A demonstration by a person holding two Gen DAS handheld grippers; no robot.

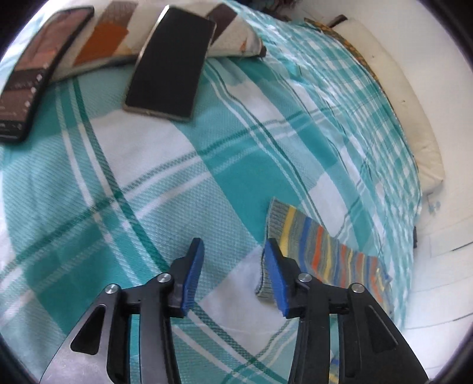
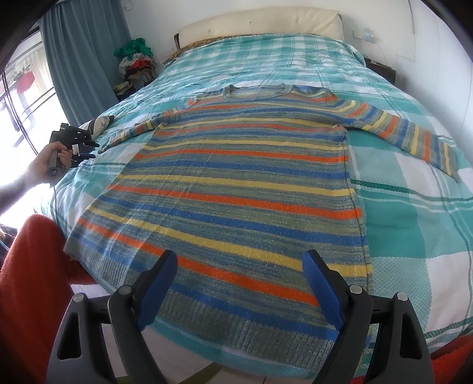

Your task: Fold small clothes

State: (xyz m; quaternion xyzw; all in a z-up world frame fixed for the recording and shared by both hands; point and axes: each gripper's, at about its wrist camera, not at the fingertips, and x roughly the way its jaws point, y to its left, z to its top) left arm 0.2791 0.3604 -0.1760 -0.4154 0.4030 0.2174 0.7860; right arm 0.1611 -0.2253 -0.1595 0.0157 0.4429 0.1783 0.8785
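A striped sweater (image 2: 236, 183) lies flat across the middle of the right wrist view, on a bed (image 2: 414, 224) covered in teal and white plaid. Its hem sits at the lower centre of the frame and its collar toward the upper centre. One sleeve (image 2: 414, 136) stretches to the upper right; the other runs to the middle left.

The right hand-held gripper (image 2: 241, 283) hangs over the hem at the bottom of that view, its blue fingers (image 2: 322, 283) spread wide with only knit fabric showing below the gap. Whether the tips touch the cloth is hard to judge from this angle.

At the middle left of the same view a hand (image 2: 48, 161) holds the left hand-held gripper (image 2: 94, 150) just beside the end of the left sleeve. In the left wrist view this gripper (image 1: 233, 265) stands partly spread over bare plaid, nothing pinched. The sleeve cuff (image 1: 310, 251) lies at the lower right, running behind the right-side finger (image 1: 276, 277).

Two phones (image 1: 171, 65) rest in the upper left of that frame, leaning on a patterned cushion (image 1: 230, 32). A cream headboard (image 2: 260, 23) fills the top of the right wrist view.
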